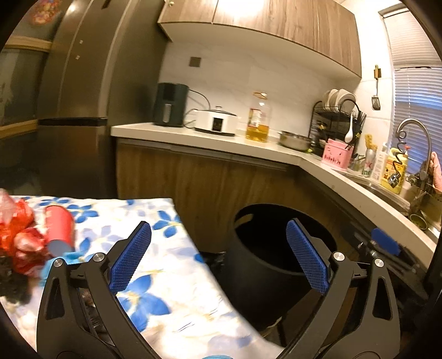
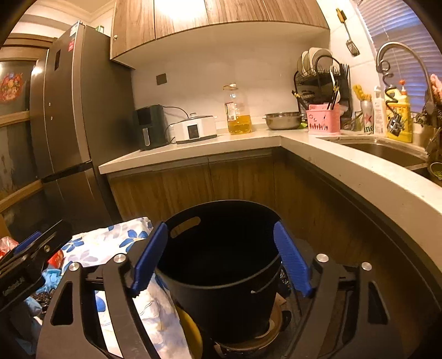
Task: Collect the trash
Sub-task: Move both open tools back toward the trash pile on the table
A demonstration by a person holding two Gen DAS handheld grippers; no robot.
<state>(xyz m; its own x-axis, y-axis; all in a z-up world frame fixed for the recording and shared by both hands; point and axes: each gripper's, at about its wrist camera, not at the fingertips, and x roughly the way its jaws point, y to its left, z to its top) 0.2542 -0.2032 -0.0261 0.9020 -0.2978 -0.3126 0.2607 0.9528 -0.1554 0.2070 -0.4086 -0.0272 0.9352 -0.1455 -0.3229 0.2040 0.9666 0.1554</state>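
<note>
Jaws of both the left gripper (image 1: 218, 255) and right gripper (image 2: 221, 259) stand wide apart, holding nothing, above the black bin (image 2: 221, 265).

Dark fridge (image 2: 69, 110), wood cabinets (image 2: 215, 13), white counter (image 2: 221, 143), window blinds (image 1: 417, 116)

Floral-clothed table (image 1: 171, 276), red cup (image 1: 59, 230) on its side, crumpled red wrapper (image 1: 16, 237) beside it

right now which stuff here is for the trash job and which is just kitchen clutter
For the job: red cup, red wrapper, black bin, left gripper and right gripper, both open.

Just lying about: oil bottle, air fryer, metal bowl.
</note>
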